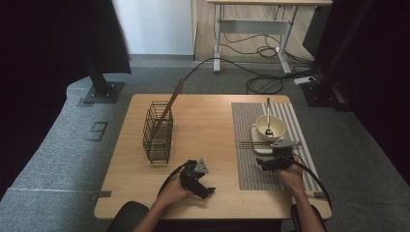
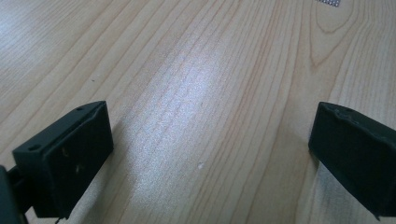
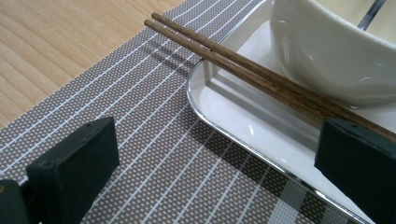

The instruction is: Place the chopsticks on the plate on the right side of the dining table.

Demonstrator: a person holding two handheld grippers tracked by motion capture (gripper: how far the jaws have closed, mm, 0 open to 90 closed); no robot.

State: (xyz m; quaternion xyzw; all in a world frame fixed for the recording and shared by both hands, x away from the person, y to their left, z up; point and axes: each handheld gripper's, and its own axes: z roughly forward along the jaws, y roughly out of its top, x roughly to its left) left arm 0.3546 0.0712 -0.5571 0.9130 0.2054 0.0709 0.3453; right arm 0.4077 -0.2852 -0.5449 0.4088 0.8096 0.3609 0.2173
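Right gripper (image 3: 219, 163) jaws held wide apart over striped placemat (image 3: 140, 154). Two chopsticks (image 3: 243, 70) seen at 1 o'clock, rested across white tray (image 3: 243, 126) rim, one end beside right jaw, not clamped. One bowl (image 3: 327, 51) behind, one spoon (image 1: 268, 121) inside. Left gripper (image 2: 210, 154) jaws apart over bare table (image 2: 187, 70). One wire basket (image 1: 158, 131) at 10 o'clock. No writing readable.

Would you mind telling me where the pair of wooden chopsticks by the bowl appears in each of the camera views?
High view: the chopsticks lie crosswise at right of centre, on the front of the white tray, just ahead of the right hand-held gripper.
Left gripper view: bare wooden tabletop between the jaws; chopsticks not in it.
Right gripper view: the chopsticks run diagonally from top centre down to the right jaw.
Shared landmark: the striped placemat.
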